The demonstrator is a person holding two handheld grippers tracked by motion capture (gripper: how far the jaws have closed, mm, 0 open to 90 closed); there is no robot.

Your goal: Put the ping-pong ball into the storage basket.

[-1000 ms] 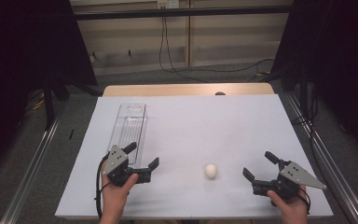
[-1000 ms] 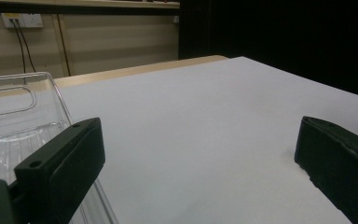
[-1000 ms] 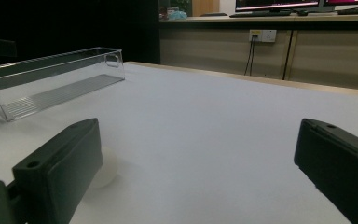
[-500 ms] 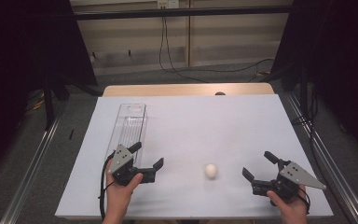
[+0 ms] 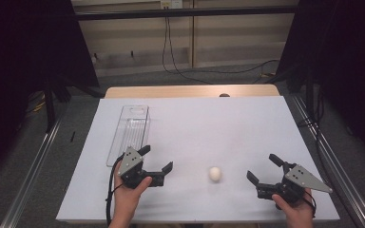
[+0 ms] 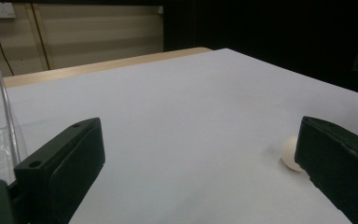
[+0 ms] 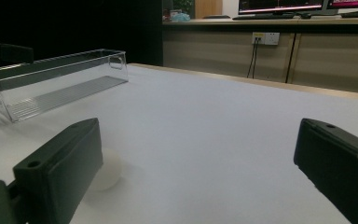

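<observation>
A small white egg-shaped object (image 5: 214, 174) lies on the white table (image 5: 209, 123) near its front edge, between my two grippers. My left gripper (image 5: 156, 159) stands open to the left of it, jaws spread and empty; in the left gripper view the egg (image 6: 289, 153) peeks out beside the right jaw. My right gripper (image 5: 264, 168) is open to the right of the egg, nothing between its jaws; in the right gripper view the egg (image 7: 107, 170) sits half hidden behind the left jaw.
A clear plastic rectangular bin (image 5: 129, 133) lies lengthwise on the table's left side, just beyond my left gripper, and appears as the bin (image 7: 56, 88) in the right gripper view. Dark curtains flank the table; metal rails run along both sides.
My left gripper has shifted a little to the right, toward the egg. The right gripper and the egg have stayed put.
</observation>
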